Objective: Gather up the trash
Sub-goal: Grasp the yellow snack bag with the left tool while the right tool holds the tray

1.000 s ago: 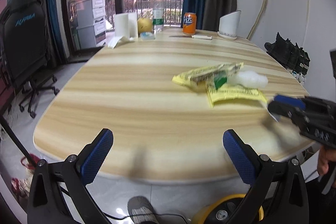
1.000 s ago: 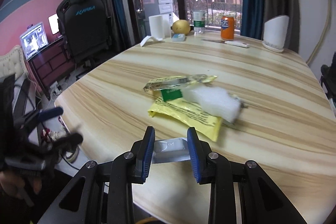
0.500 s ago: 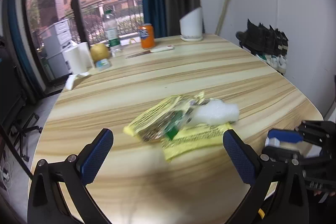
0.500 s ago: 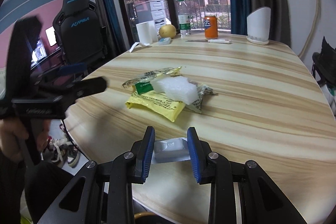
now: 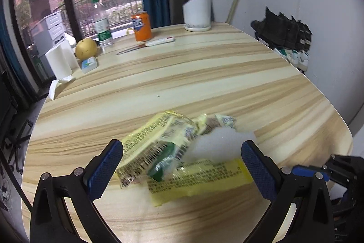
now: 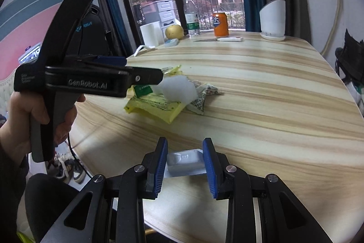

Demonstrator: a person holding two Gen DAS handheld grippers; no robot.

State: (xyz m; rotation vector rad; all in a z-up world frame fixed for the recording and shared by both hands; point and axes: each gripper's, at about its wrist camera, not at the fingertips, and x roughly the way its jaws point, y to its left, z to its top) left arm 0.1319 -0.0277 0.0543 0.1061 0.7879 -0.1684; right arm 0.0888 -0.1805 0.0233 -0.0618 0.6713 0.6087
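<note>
A heap of trash lies on the wooden table (image 5: 204, 83): a yellow wrapper (image 5: 200, 181), a crumpled printed wrapper (image 5: 157, 152) and a white foam lump (image 5: 218, 145). My left gripper (image 5: 182, 165) is open and hovers just above the heap, its jaws wide on either side of it. The heap also shows in the right wrist view (image 6: 168, 95), with the left gripper (image 6: 145, 76) over its left side. My right gripper (image 6: 184, 163) is shut on a small clear plastic tray (image 6: 184, 162) near the table's front edge.
At the far end stand an orange can (image 5: 141, 25), a water bottle (image 5: 102, 29), a yellow fruit (image 5: 86, 51), a paper roll (image 5: 59, 60), a knife (image 5: 147, 45) and a white container (image 5: 197, 13). Shoes (image 5: 291, 38) line the right wall. An office chair (image 6: 91, 38) stands left.
My left gripper has moved forward over the table and now hovers above the trash heap. The right gripper has kept hold of the plastic tray and shifted a little.
</note>
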